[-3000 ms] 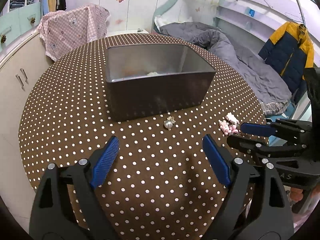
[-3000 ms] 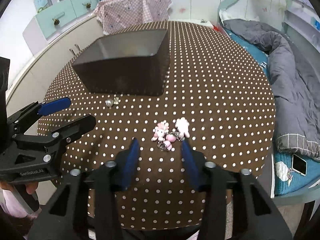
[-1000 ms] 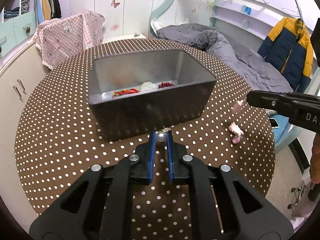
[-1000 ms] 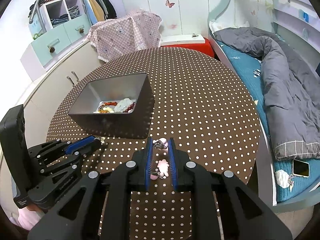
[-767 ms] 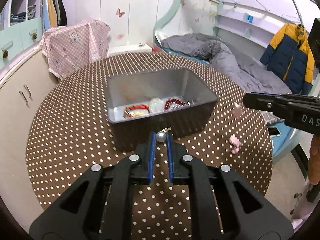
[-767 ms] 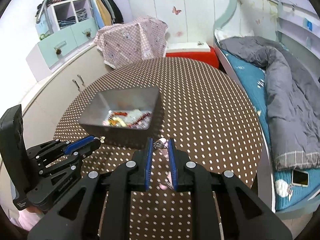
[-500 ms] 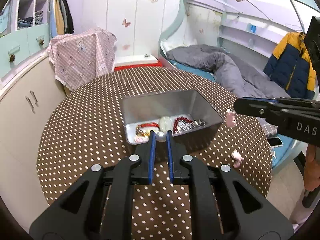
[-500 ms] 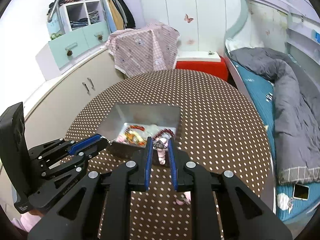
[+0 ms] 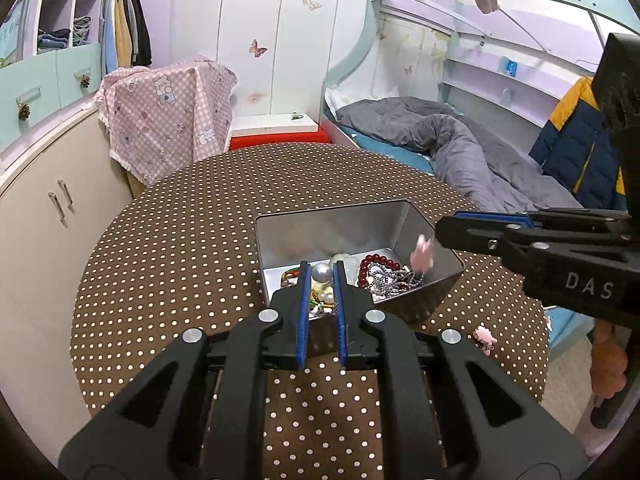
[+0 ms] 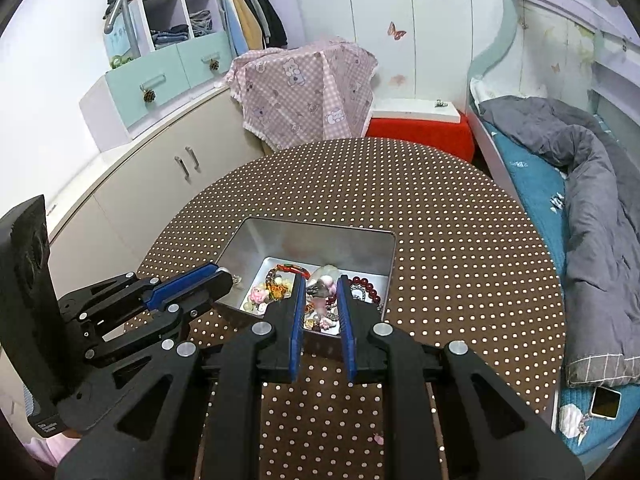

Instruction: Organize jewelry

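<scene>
A metal tin [image 9: 332, 216] [image 10: 308, 232] sits on the polka-dot table and holds several pieces of jewelry, among them a red bead bracelet [image 9: 370, 264]. My left gripper [image 9: 320, 272] is shut on a pearl earring [image 9: 321, 271] and holds it above the tin's near edge. My right gripper [image 10: 319, 286] is slightly apart above the tin, and a pink charm [image 9: 422, 254] [image 10: 326, 284] is blurred in the air just below its tips over the tin. A second pink charm [image 9: 485, 338] lies on the table right of the tin.
The round brown dotted table [image 9: 180, 240] stands between white cabinets [image 9: 36, 200] on the left and a bed with a grey duvet [image 9: 460, 148] on the right. A phone [image 10: 604, 402] lies on the bed's edge.
Both grippers rose off the table with their pieces and moved over the tin. The right gripper's jaws have parted a little and the pink charm is dropping from them.
</scene>
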Demonstrator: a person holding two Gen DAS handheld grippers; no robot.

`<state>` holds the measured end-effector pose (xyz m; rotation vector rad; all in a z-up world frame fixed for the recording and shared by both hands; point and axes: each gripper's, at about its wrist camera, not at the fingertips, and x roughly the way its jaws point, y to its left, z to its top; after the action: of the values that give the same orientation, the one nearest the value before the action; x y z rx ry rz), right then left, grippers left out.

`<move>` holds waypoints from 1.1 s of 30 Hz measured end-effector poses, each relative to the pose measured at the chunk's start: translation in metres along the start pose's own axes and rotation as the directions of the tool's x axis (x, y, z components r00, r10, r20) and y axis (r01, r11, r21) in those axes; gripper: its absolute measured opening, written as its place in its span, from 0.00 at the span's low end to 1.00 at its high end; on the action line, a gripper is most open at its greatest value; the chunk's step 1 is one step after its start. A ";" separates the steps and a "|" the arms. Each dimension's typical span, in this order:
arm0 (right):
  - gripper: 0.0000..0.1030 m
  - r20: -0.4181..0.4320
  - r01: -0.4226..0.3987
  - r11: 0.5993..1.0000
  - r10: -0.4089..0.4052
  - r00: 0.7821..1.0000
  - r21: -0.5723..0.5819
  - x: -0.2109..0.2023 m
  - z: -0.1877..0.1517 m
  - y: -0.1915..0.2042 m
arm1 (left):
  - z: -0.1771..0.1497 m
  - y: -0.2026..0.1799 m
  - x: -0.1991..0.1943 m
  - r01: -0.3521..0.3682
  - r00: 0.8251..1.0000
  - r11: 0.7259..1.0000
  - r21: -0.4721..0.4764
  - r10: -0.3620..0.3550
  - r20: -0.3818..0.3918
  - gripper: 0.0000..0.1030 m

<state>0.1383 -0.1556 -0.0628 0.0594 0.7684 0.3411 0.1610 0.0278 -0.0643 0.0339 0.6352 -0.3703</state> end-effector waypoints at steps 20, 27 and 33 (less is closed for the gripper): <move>0.60 -0.002 0.113 0.988 -0.113 0.994 0.110 -0.011 -0.016 -0.043 | -0.004 0.011 0.007 -0.045 0.999 0.998 -0.033 0.044 -0.022 0.45; 0.61 -0.059 0.158 0.979 -0.151 0.987 0.127 -0.008 -0.036 -0.056 | -0.004 0.023 0.017 -0.107 0.993 0.993 -0.058 0.103 -0.063 0.45; 0.59 -0.140 0.174 0.979 -0.158 0.977 0.108 0.004 -0.059 -0.060 | -0.004 0.030 0.019 -0.100 0.993 0.991 -0.086 0.094 -0.076 0.45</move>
<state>0.1169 -0.2152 -0.1187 0.0856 0.9177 0.1403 0.1829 0.0501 -0.0809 -0.0077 0.7179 -0.2469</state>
